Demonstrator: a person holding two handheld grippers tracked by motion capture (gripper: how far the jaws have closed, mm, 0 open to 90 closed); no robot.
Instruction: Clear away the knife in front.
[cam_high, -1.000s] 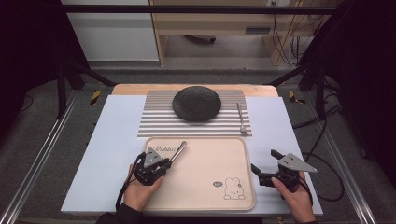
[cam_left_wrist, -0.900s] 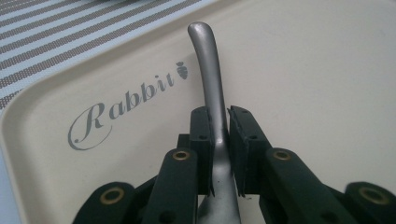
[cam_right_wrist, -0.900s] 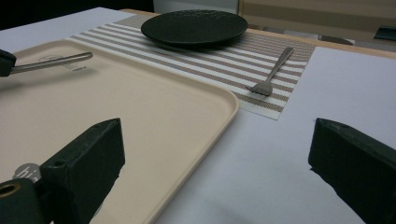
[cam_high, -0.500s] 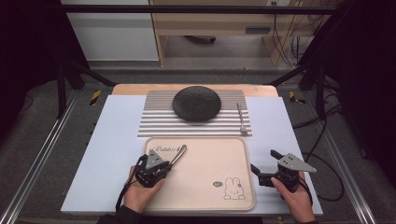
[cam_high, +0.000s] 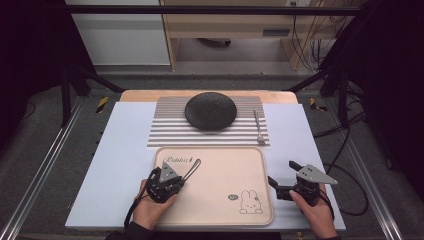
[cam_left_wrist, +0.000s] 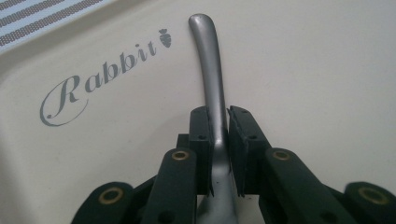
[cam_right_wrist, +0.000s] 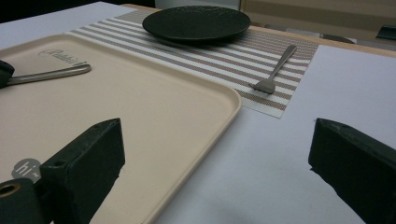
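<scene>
The left gripper (cam_high: 176, 179) has its jaws clamped on a spoon (cam_left_wrist: 211, 79) lying on the tray (cam_high: 225, 165) near its far-left corner, long axis running diagonally, handle tip pointing at the far-right. The right gripper (cam_high: 287, 172), jaws wide apart, sits over the desk (cam_high: 120, 145) beside the tray's right edge.

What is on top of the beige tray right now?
A metal utensil lies on the tray, clamped by the left gripper; its working end is hidden behind the jaws.

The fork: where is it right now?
In the high view the fork lies on the striped mat, at its right edge, just right of the black plate and beyond the tray.
</scene>
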